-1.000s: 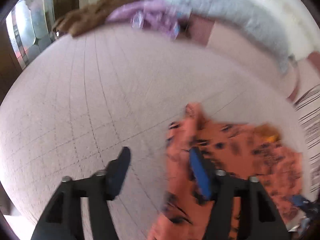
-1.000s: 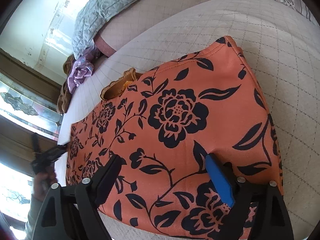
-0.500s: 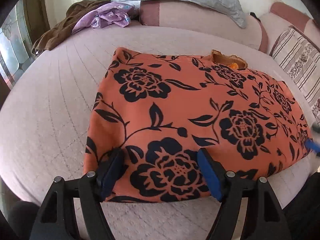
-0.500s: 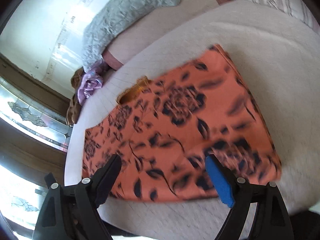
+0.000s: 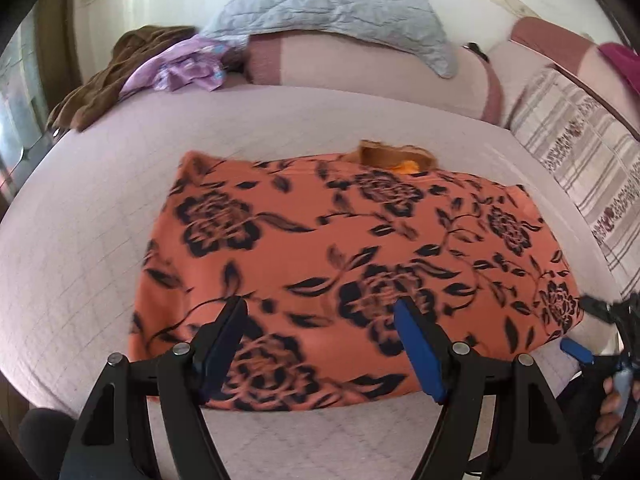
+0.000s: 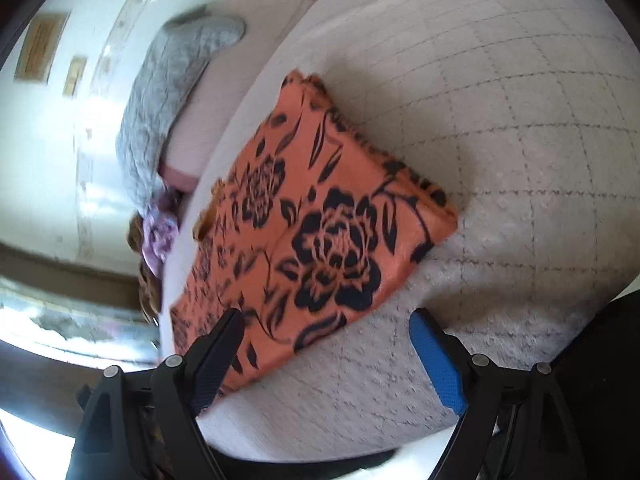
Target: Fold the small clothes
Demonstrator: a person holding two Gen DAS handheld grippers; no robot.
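An orange garment with black flowers lies folded flat on the pale quilted bed. A brown-orange neck edge peeks out at its far side. My left gripper hovers open over the garment's near edge, with nothing between its fingers. In the right wrist view the garment stretches away to the left. My right gripper stands open over its near corner and the bare quilt, gripping nothing. The right gripper also shows at the left view's right edge, held by a hand.
A grey quilted blanket drapes over a pink bolster at the back. Purple cloth and brown cloth are heaped at the back left. A striped pillow lies on the right.
The left gripper swung from the garment's left edge to its near edge and opened a little wider. The right gripper drew back off the garment to its near corner and rolled.
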